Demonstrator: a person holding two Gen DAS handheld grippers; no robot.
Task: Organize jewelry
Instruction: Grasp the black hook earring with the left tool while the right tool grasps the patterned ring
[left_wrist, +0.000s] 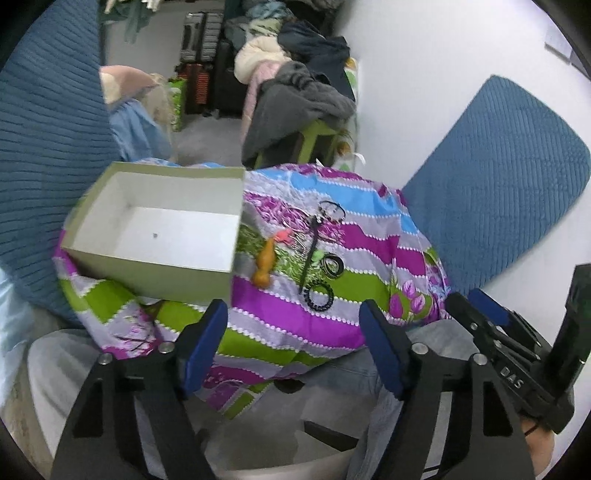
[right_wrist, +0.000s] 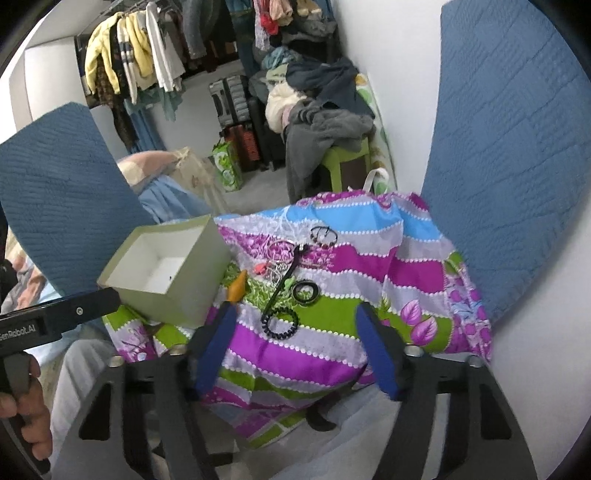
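Both the left gripper (left_wrist: 293, 332) and right gripper (right_wrist: 295, 343) gape empty.

1. The letters "DAS" are printed in pale characters on the black body of the right gripper (left_wrist: 476, 306), seen at the lower right edge of the left wrist view.
2. The lettering "GenRobot.AI" is printed in white on the black body of the left gripper (right_wrist: 110, 295), seen at the left edge of the right wrist view; its first letter is partly cut off.
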